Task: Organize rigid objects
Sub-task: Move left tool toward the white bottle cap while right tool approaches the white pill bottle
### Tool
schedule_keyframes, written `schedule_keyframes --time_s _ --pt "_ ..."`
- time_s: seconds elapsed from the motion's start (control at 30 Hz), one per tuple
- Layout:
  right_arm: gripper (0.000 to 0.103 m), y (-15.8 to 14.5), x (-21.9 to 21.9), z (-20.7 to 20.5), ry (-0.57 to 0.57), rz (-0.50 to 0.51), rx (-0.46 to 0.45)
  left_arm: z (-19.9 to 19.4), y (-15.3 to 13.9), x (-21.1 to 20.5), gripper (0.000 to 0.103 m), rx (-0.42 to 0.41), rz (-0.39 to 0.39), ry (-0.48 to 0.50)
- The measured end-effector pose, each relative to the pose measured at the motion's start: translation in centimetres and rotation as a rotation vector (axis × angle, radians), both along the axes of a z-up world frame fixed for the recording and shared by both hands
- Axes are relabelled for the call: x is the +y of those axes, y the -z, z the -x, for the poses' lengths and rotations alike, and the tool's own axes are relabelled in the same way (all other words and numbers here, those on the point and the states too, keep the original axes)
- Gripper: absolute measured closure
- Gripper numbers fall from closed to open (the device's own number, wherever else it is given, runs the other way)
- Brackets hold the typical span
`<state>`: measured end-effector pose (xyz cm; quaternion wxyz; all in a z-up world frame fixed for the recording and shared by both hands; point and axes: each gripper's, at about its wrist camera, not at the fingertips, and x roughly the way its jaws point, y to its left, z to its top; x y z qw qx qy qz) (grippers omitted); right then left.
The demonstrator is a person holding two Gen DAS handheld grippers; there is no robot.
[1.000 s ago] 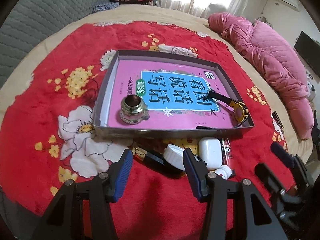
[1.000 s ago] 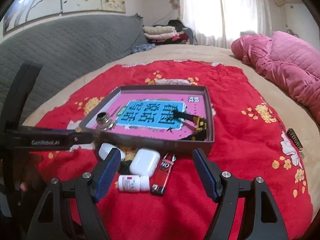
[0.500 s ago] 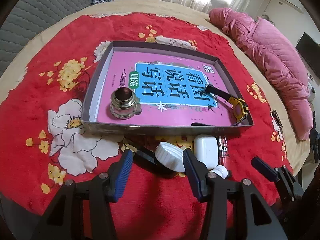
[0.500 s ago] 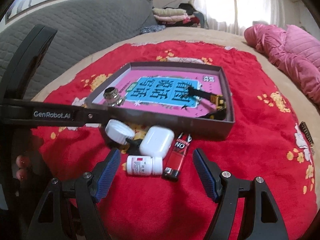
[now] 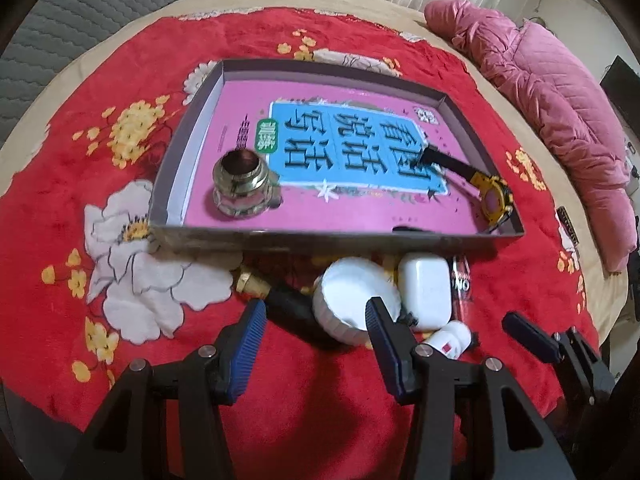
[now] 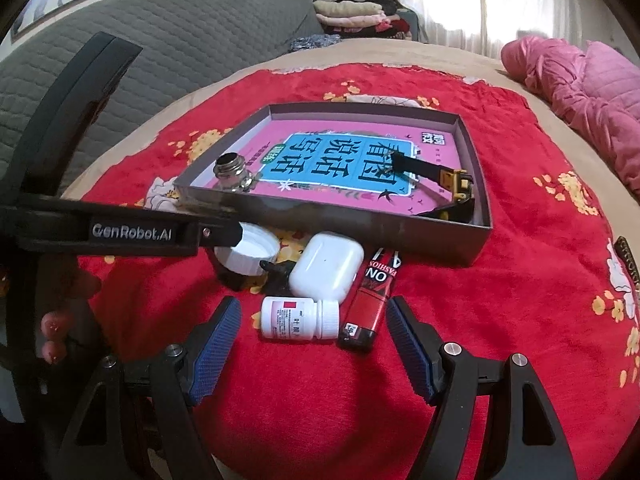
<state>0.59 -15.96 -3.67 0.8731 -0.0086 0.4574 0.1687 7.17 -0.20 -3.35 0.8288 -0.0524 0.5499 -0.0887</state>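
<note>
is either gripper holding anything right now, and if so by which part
Nothing is held. The left gripper and the right gripper both stand open above the red blanket, near the white cap and the pill bottle, touching neither.

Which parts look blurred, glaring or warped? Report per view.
Left wrist: large blue title on the pink book cover smeared, grey cardboard tray bowed by fisheye. Right wrist: sunlit white curtains blown out, small white pill bottle sharp.

Bare red blanket (image 6: 500, 300) right of lighter (image 6: 370, 296): open approach. Cap (image 6: 248, 252), earbud case (image 6: 326, 270), pill bottle (image 6: 298, 318) crowd tray's near wall (image 6: 360, 228). Left gripper (image 5: 316, 320) blocks cap side.
</note>
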Motion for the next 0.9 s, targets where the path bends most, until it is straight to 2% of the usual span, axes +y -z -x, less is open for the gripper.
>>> schedule_keyframes --time_s 0.43,0.9 --pt "0.027 1.6 0.8 -0.7 -0.035 0.018 0.051 1.1 1.1 0.8 0.051 0.037 -0.002 0.017" --pt "0.027 2.1 0.4 -1.0 -0.018 0.008 0.069 1.9 1.7 1.2 0.052 0.058 0.001 0.041"
